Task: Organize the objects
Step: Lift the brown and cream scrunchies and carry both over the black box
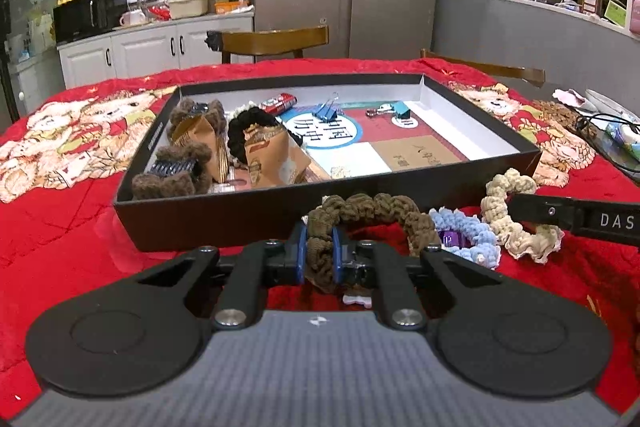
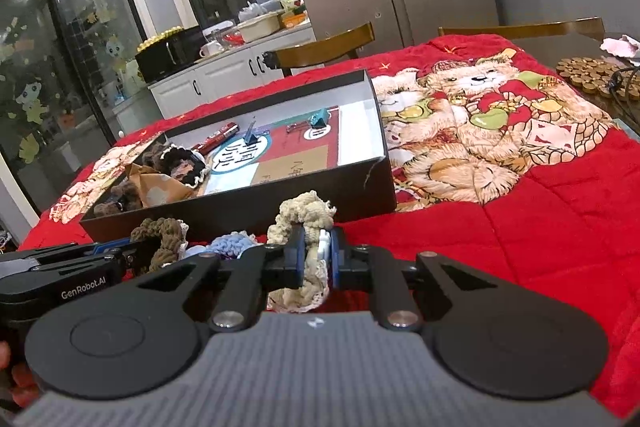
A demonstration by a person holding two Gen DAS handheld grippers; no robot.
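**Two grippers, two scrunchies, one box waiting**

On a red bear-print blanket [image 2: 520, 211], the left gripper [image 1: 320, 253] pinches a brown scrunchie [image 1: 372, 215] between its jaws; the right gripper [image 2: 316, 255] clamps a cream scrunchie [image 2: 304, 215] likewise; a blue scrunchie [image 1: 468, 231] lies between them; all sit just in front of the black box [image 1: 224, 215], which holds binder clips [image 1: 326, 111] and other hair ties.

Three scrunchies [image 1: 466, 237] lie on the blanket [image 1: 80, 219] before the box [image 1: 208, 215].
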